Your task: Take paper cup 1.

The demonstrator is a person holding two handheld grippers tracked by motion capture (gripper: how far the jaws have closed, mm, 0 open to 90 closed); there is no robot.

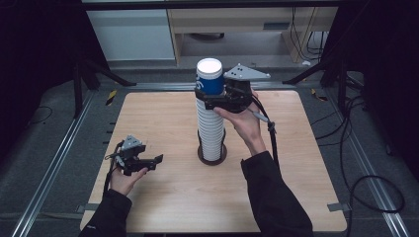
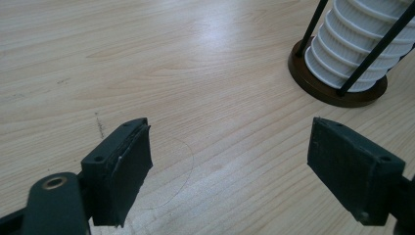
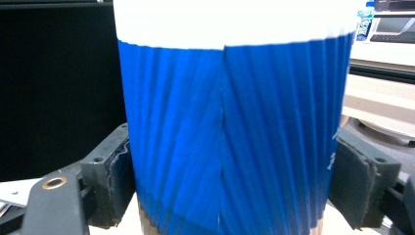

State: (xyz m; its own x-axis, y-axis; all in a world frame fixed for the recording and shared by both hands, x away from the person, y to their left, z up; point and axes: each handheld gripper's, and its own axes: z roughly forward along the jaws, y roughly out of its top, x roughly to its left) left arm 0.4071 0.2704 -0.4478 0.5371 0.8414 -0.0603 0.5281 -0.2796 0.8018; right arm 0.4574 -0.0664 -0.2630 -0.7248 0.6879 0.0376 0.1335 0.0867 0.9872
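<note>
Right gripper (image 1: 213, 95) clamps the blue cup (image 1: 210, 78) atop the white cup stack (image 1: 210, 131), mid-table. Left gripper (image 1: 150, 162), jaws spread, holds nothing, low over the near-left table (image 1: 296, 163).

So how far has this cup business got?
Early on. In hand: the right gripper is closed on the blue cup topping the tall white cup stack. The left gripper rests open on the table. The cup hasn't been set anywhere yet.
</note>
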